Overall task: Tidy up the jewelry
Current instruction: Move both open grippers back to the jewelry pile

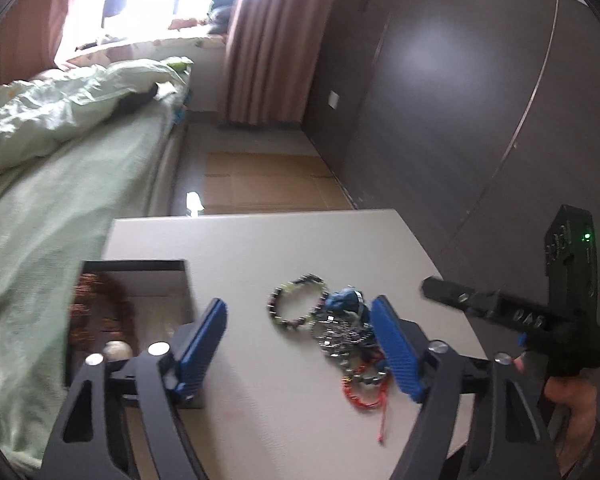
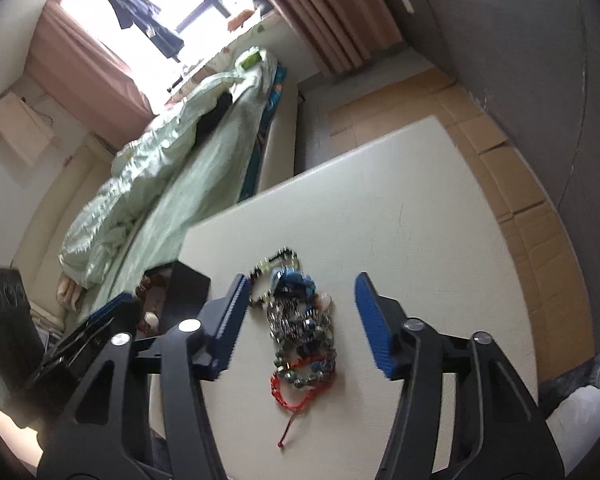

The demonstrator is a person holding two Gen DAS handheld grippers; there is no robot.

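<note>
A tangled pile of jewelry lies on the white table. It includes a green-and-black beaded bracelet, a blue piece and a red cord bracelet. A dark box with jewelry inside stands at the table's left edge. My left gripper hangs open between box and pile, its right pad at the pile's edge. My right gripper is open above the pile, which shows between its blue pads.
A bed with a pale green duvet runs along the table's left side. Flattened cardboard covers the floor beyond and to the right. Dark wardrobe doors stand on the right. A hand holds the right tool.
</note>
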